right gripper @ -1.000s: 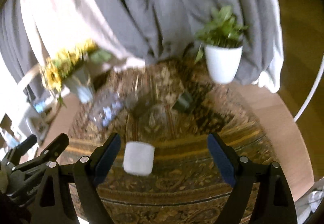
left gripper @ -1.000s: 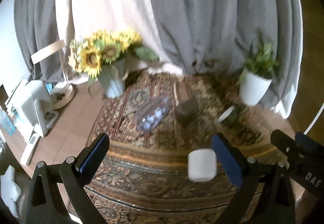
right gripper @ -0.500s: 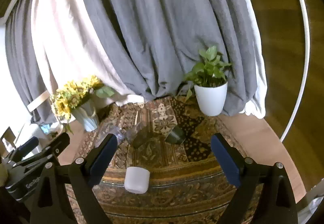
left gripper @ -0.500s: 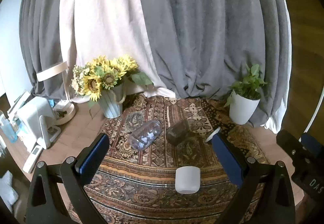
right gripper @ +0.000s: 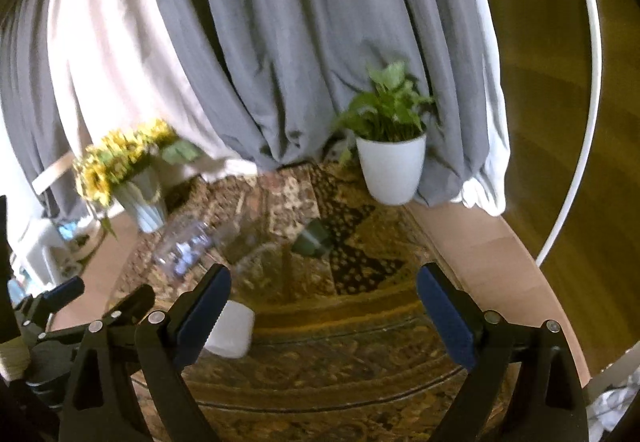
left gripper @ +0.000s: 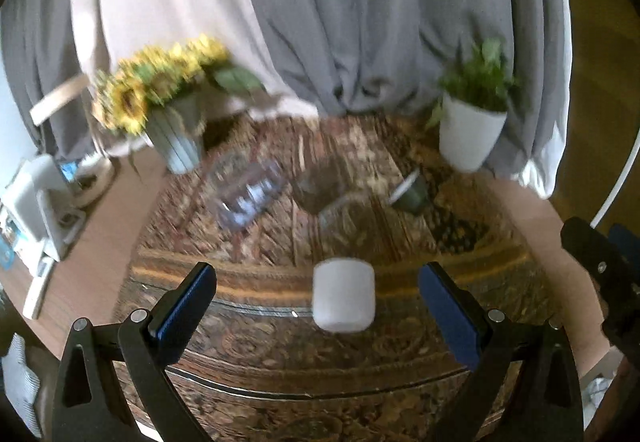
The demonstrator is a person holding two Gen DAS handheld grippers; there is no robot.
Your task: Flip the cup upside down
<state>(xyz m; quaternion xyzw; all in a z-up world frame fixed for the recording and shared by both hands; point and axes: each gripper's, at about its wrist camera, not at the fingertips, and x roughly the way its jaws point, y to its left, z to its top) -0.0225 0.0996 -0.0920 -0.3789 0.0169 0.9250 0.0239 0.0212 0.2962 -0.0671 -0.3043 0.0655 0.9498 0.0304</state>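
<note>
A white cup (left gripper: 344, 295) stands on the patterned cloth of the round table, closed end up as far as I can tell. In the left wrist view it sits between and just beyond my open left gripper (left gripper: 318, 306). In the right wrist view the cup (right gripper: 234, 329) shows low left, partly behind the left finger (right gripper: 202, 312) of my open right gripper (right gripper: 324, 310). Both grippers are empty. The right gripper shows at the right edge of the left wrist view (left gripper: 604, 266); the left gripper shows at the left of the right wrist view (right gripper: 80, 318).
On the cloth behind the cup lie a clear plastic bottle (left gripper: 248, 194), a dark cup on its side (left gripper: 410, 192) and a glass (left gripper: 320, 186). A sunflower vase (left gripper: 176, 138) stands back left, a white plant pot (left gripper: 470, 134) back right. Grey curtains hang behind.
Both cameras have tilted down and moved closer to the table. The white cup now sits more centred between my left fingers and has slid left behind my right gripper's left finger.
</note>
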